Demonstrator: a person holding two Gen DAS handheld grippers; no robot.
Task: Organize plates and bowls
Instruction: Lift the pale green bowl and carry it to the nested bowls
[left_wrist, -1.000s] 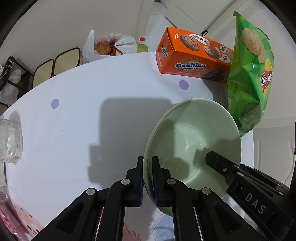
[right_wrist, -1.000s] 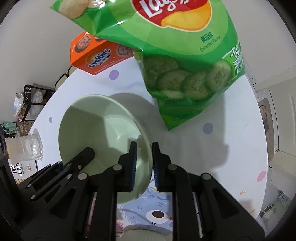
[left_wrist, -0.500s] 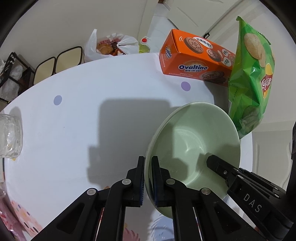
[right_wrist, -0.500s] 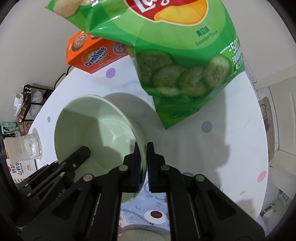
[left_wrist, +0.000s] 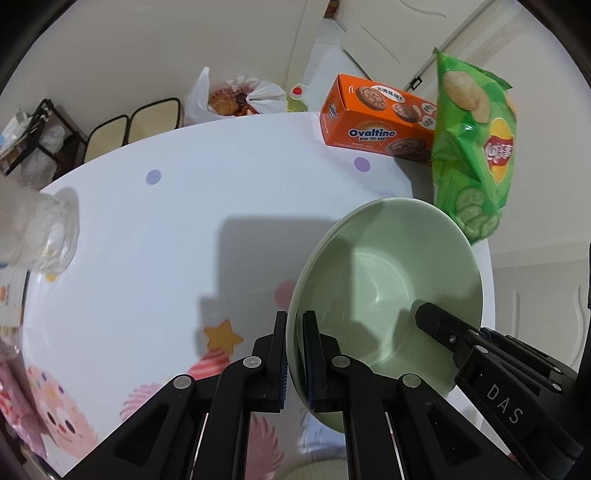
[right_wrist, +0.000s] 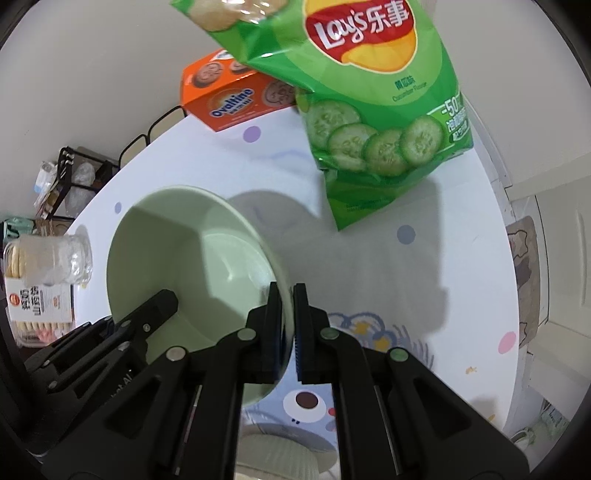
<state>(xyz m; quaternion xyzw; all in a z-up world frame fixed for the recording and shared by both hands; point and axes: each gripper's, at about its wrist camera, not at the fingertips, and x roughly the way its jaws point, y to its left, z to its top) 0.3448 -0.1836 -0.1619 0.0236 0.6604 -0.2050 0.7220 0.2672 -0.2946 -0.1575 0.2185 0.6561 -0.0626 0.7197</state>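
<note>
A round white table (left_wrist: 177, 236), printed with pastel dots and cartoon figures, is standing in a pale-walled room with black-framed chairs (left_wrist: 133, 123) at its far edge. An orange Ovaltine biscuit box (left_wrist: 373, 122) and a green Lay's cucumber crisp bag (right_wrist: 373, 110) are sitting near the far rim; a clear plastic jar (left_wrist: 40, 232) is standing at the left edge. The wide middle stretch of the tabletop is lying open. The pale green ceramic bowl (left_wrist: 391, 280) is tilting above the table's near side, the left gripper (left_wrist: 294, 325) pinching its left rim and the right gripper (right_wrist: 287, 299) pinching the opposite rim.
</note>
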